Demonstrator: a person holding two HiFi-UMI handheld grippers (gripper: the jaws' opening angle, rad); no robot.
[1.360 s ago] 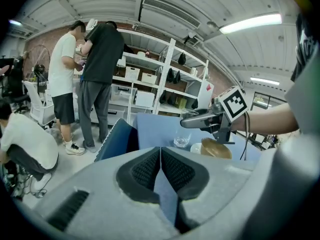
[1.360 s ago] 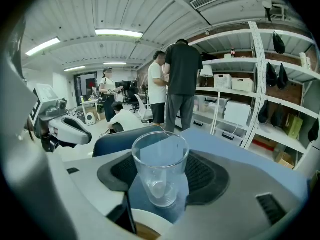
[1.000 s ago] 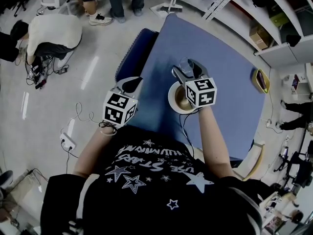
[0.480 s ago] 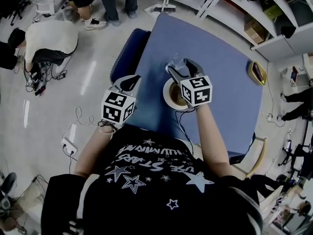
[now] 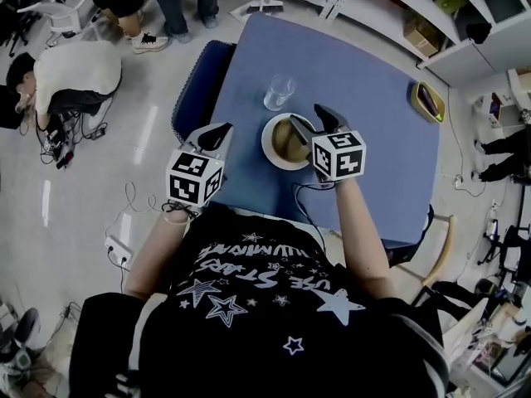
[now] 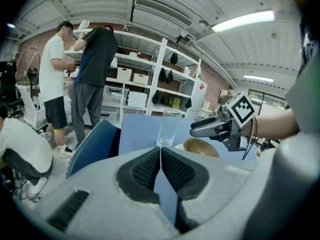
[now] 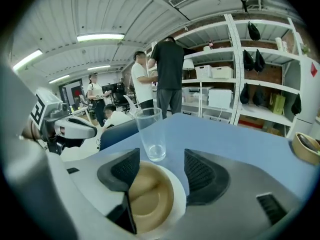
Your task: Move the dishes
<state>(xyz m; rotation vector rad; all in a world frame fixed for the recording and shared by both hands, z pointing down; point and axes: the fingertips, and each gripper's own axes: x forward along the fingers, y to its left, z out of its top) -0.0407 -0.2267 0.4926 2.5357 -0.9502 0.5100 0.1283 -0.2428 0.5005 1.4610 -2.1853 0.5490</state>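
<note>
1. Right now my right gripper (image 7: 160, 156) has its jaws spread wide and pinches nothing. One pad hangs over the hollow of the tan bowl (image 7: 150, 199), the other just outside its rim, so I read them as straddling the rim without pressing on it.
2. My left gripper (image 6: 161, 154) has its pads pressed together, with nothing between them.
3. From the head view, the bowl (image 5: 282, 143) sits on the blue table (image 5: 365, 81) near the front edge. The empty glass (image 5: 280, 91) stands just beyond it, apart from it.
4. A small yellow dish (image 5: 430, 102) lies at the far right edge of the table, well apart from the other two.
5. My judgement on progress: no dish is held or lifted, so the moving is all left to do. The bowl looks to be the first pick, lined up but not yet gripped.
6. Pose: my right forearm reaches straight out over the table, and the right gripper (image 5: 309, 116) tilts down at the bowl's right side.
7. My left arm is bent close in, and the left gripper (image 5: 216, 131) is off the table's near left corner beside the blue chair (image 5: 195, 89).
</note>
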